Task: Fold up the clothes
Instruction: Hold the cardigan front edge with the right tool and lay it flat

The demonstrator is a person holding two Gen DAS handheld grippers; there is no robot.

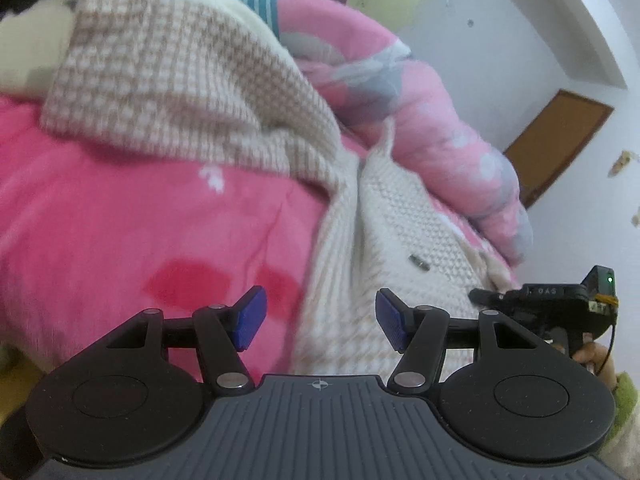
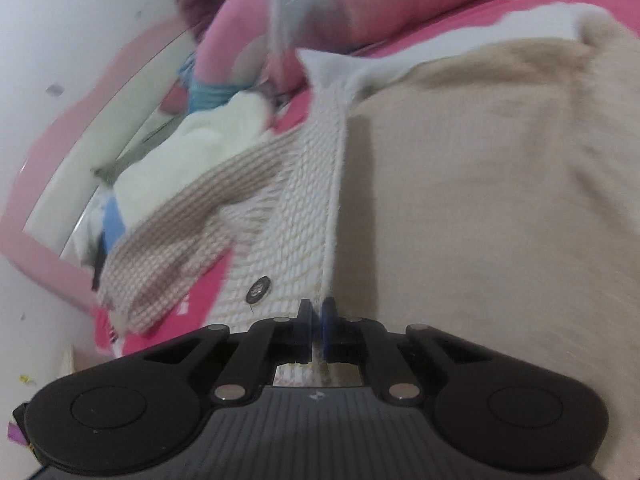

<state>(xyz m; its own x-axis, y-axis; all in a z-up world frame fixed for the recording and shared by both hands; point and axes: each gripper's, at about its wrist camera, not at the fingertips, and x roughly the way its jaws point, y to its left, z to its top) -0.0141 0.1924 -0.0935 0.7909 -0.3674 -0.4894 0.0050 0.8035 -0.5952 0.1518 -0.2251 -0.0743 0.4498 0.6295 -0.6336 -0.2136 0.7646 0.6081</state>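
**Cream-and-tan knitted cardigan on bed — front edge pinched, fold in hand**

Item: cream-and-tan checked knitted cardigan (image 1: 208, 92), with a ribbed cream front band (image 2: 308, 208) and a dark metal button (image 2: 258, 289). Location: spread on the bright pink printed bed sheet (image 1: 120, 220), with a rolled pink-and-grey quilt (image 1: 420, 112) beyond it toward 1 o'clock in the left wrist view.

Left gripper (image 1: 320, 318): jaws released, blue pads well apart, nothing between them; poised above the garment's near part, where sheet meets knit.

Right gripper (image 2: 317, 328): jaws clenched on the cardigan's front band edge, the fabric strip visibly pinched between the pads; the button lies just beside, at 10 o'clock of the tips.

Orientation: in the right wrist view the band runs from the jaws at 6 o'clock up to 12 o'clock, marking the long axis; a checked sleeve (image 2: 168, 248) trails off toward 8 o'clock. The tan panel (image 2: 500, 200) fills the 3 o'clock side. Which end is the collar cannot be told for certain.

Handling advice (judgement): keep the pinch firm on the band, bring the free jaws onto a matching edge, lift both evenly, and carry the panel across parallel to the band so the fold stays straight. The loose knit will likely sag and stretch.
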